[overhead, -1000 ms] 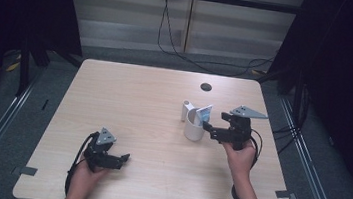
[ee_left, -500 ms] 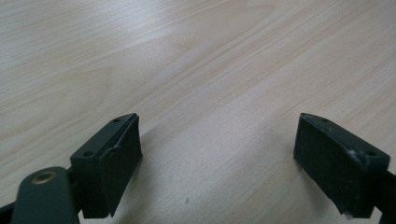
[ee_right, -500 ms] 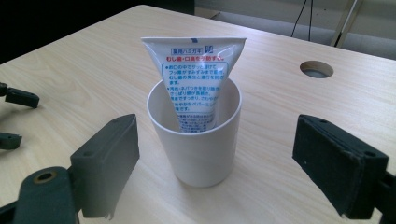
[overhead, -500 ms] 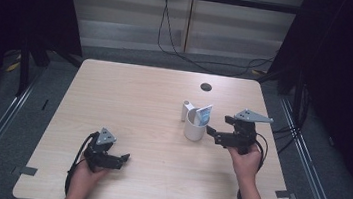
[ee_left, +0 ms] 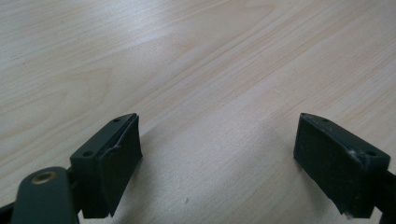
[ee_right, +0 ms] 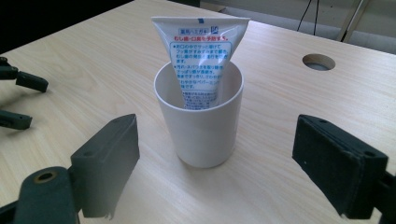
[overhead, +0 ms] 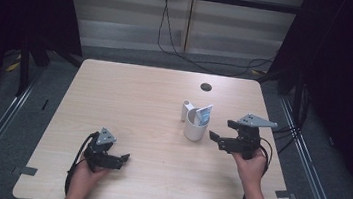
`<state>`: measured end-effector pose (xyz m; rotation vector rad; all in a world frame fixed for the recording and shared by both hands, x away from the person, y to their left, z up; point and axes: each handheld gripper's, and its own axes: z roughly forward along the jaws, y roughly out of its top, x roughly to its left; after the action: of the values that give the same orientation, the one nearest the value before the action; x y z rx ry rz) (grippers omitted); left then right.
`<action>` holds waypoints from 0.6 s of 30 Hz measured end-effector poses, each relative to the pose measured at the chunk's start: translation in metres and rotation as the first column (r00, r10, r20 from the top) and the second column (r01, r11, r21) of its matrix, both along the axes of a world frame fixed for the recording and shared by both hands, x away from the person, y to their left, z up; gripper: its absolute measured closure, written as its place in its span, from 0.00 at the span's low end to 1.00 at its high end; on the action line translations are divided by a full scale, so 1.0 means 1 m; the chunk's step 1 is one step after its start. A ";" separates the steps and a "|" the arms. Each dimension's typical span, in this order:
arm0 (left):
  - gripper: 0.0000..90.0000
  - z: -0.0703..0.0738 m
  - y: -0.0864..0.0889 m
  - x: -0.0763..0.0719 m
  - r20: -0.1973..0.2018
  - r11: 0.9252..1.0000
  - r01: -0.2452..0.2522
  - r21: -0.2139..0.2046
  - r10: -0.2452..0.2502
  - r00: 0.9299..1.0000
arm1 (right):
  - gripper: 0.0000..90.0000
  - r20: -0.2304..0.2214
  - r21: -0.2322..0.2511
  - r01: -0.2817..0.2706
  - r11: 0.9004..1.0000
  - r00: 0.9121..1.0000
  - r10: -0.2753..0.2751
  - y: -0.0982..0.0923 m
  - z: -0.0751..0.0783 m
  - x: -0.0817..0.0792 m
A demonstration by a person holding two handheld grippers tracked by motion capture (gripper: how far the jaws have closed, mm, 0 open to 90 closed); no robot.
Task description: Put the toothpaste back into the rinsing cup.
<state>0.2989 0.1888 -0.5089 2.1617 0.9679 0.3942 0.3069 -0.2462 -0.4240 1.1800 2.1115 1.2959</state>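
We take the white cup (overhead: 195,128) as our landmark: it stands upright on the table (overhead: 129,99), right of the middle, with a toothpaste tube (overhead: 203,114) standing in it, crimped end up and leaning on the rim. Just behind the cup, toward the far edge, we see a small white upright piece (overhead: 187,110) touching or nearly touching it; we cannot tell what it is.

Our right gripper (overhead: 215,137) sits just to the right of the cup, level with its wall, jaws spread wide and empty. In the right gripper view the cup (ee_right: 200,116) lies centred between the jaws but ahead of them, apart from both. Our left gripper (overhead: 125,158) rests well to the left of the cup near the front edge, likewise released, nothing between its jaws.

If we mean to take the cup, we judge it best to slide in low and straight so both pads meet the wall below the rim, then close gently; a high or skewed squeeze could tip the cup or pinch the tube (ee_right: 201,58).

We count one cup, one tube, one small white piece, one round hole (overhead: 206,87) in the table beyond the cup, and two grippers.
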 end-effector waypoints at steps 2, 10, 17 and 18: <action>0.16 0.000 0.000 0.000 0.000 1.000 0.003 0.003 -0.003 1.000 | 0.16 -0.001 -0.005 -0.003 1.000 1.000 0.003 0.000 0.000 -0.001; 0.16 0.000 0.000 0.000 0.000 1.000 0.000 0.000 0.000 1.000 | 0.16 -0.012 -0.018 -0.014 1.000 1.000 0.014 -0.004 -0.003 -0.007; 0.16 0.000 0.000 0.000 0.000 1.000 0.003 0.004 -0.003 1.000 | 0.16 -0.027 -0.028 -0.014 1.000 1.000 0.014 -0.010 -0.009 -0.013; 0.16 0.000 0.000 0.000 0.000 1.000 0.002 0.003 -0.002 1.000 | 0.16 -0.027 -0.026 -0.015 1.000 1.000 0.014 -0.011 -0.010 -0.014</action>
<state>0.2989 0.1889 -0.5088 2.1648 0.9660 0.3947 0.2931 -0.2569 -0.4337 1.1802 2.1534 1.2614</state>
